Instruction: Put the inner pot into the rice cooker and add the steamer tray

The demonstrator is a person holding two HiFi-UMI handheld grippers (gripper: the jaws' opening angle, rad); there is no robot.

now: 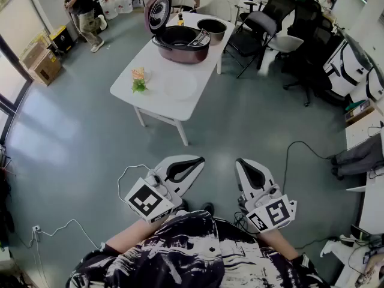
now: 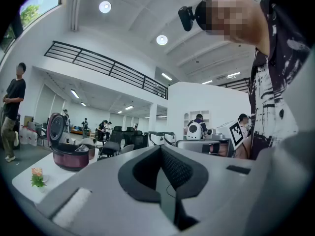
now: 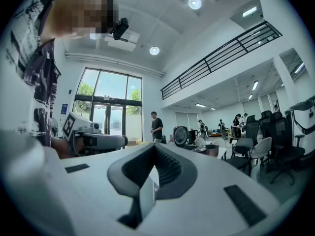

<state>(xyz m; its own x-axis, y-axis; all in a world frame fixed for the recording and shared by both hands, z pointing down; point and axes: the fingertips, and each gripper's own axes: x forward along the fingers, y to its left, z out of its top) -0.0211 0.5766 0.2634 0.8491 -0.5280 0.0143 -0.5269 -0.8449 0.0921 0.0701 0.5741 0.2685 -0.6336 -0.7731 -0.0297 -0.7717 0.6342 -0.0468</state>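
Left tool (image 1: pixel 187 167) and right tool (image 1: pixel 249 170) closed, empty.
Open rice cooker (image 1: pixel 180 41) on the tabletop (image 1: pixel 159 62) well ahead of them; inner pot (image 1: pixel 212 30) seemingly just beside it.

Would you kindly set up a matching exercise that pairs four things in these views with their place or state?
Things:
1. rice cooker
2. inner pot
3. white round dish
4. right gripper

Places or states:
A. jaws together, nothing between them, well away from the table
B. lid standing open
C. lying at the table's near end
D. standing on the table beside the rice cooker, not inside it

Pairs: 1-B, 2-D, 3-C, 4-A
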